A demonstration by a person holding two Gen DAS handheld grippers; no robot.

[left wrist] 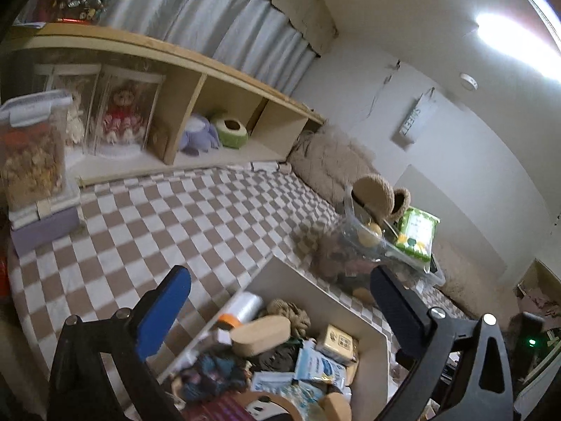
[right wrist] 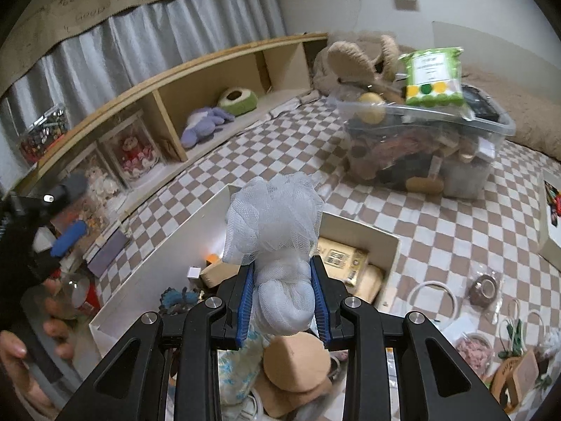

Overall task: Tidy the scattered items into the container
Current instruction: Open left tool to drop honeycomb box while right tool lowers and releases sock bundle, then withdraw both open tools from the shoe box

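Observation:
My right gripper (right wrist: 284, 280) is shut on a white mesh bath pouf (right wrist: 273, 210), held just above the open white box (right wrist: 182, 245). The box (left wrist: 377, 361) holds a roll of clear bags (left wrist: 243, 303), a tan oval case (left wrist: 261, 335), a rope bundle (left wrist: 298, 315), blue packets (left wrist: 319, 368) and dark yarn (left wrist: 210, 375). My left gripper (left wrist: 280, 275) hangs above the box's left end, open wide with nothing between its fingers. On the checked cover to the right of the box lie a white ring (right wrist: 433, 298), a bagged tape roll (right wrist: 485, 287) and a small brown box (right wrist: 515, 375).
A clear plastic bin (right wrist: 420, 129) heaped with items and a green packet (right wrist: 433, 77) stands behind the box. A wooden shelf (right wrist: 168, 80) with plush toys runs along the far side. A jar of snacks (left wrist: 33, 147) stands at the left. A person's hand (right wrist: 35, 333) shows at lower left.

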